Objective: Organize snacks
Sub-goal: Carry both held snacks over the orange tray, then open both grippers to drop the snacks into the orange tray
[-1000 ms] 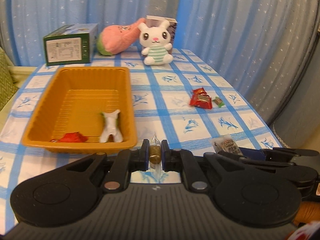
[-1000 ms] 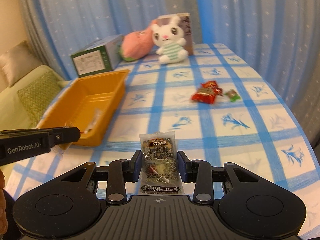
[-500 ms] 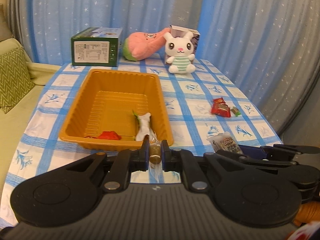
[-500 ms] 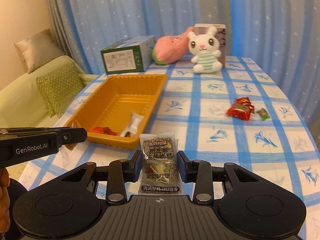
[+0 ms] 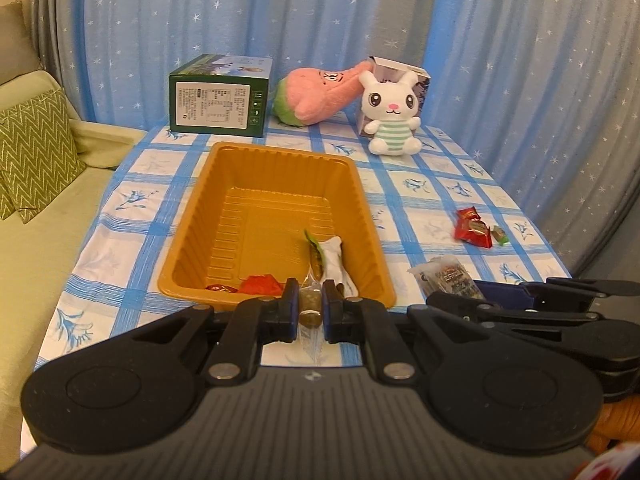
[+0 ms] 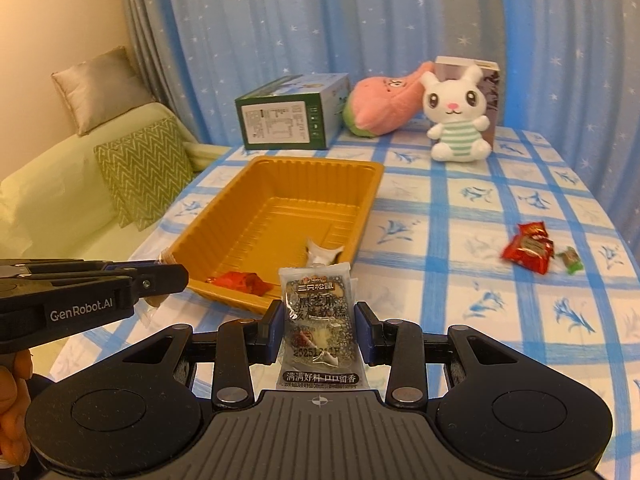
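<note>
Left gripper (image 5: 311, 309) pinching a clear sweet (image 5: 310, 307), right gripper (image 6: 319, 332) pinching a grey packet (image 6: 319, 330), both at the tray's (image 5: 192, 248) near edge, red packet (image 6: 528, 247) near the table's (image 6: 472, 184) right edge.

Table (image 5: 416, 200), blue-and-white checked cloth, floral motifs. Bearing directly:
- orange tray (image 5: 362, 204), centre
- green box (image 5: 218, 100), 11 o'clock of tray
- pink plush (image 5: 320, 94) and white rabbit plush (image 5: 394, 114), 1 o'clock, a carton (image 6: 490, 80) behind the rabbit
- red snack packet (image 5: 472, 228), 3 o'clock
- small green-wrapped item (image 5: 500, 235), possibly a candy, just beside it.
</note>
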A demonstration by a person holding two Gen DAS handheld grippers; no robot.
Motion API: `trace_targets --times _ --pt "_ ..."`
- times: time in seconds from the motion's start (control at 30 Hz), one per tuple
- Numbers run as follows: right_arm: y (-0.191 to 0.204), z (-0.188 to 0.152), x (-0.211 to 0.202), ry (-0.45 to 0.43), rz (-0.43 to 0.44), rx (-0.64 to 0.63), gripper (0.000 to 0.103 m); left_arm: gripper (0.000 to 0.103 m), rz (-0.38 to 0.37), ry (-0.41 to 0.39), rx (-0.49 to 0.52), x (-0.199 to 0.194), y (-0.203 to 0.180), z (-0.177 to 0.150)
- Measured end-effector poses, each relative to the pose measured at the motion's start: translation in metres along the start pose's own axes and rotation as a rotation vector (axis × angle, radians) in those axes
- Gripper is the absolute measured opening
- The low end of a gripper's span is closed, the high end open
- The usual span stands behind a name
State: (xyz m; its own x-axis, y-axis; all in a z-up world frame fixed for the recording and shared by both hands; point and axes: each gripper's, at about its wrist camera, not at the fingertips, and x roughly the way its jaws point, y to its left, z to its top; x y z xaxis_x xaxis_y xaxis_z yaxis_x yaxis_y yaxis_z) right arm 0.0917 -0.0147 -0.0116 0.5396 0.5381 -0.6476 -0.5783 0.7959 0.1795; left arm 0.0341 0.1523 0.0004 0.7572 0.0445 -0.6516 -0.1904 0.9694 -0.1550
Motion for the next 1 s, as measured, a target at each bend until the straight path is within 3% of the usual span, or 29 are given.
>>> trace_targets --times 0.53,1.0 --pt "0.01 0.032 0.049 0.023 0.041 -0.029 0.038 0.01 0.005 0.008 -0.003 0.026 0.034 0.027" --pt "0.005 0.057 0.097 0.054 0.056 -0.012 0.038 0.01 -0.01 0.067 0.02 0.078 0.056 0.046"
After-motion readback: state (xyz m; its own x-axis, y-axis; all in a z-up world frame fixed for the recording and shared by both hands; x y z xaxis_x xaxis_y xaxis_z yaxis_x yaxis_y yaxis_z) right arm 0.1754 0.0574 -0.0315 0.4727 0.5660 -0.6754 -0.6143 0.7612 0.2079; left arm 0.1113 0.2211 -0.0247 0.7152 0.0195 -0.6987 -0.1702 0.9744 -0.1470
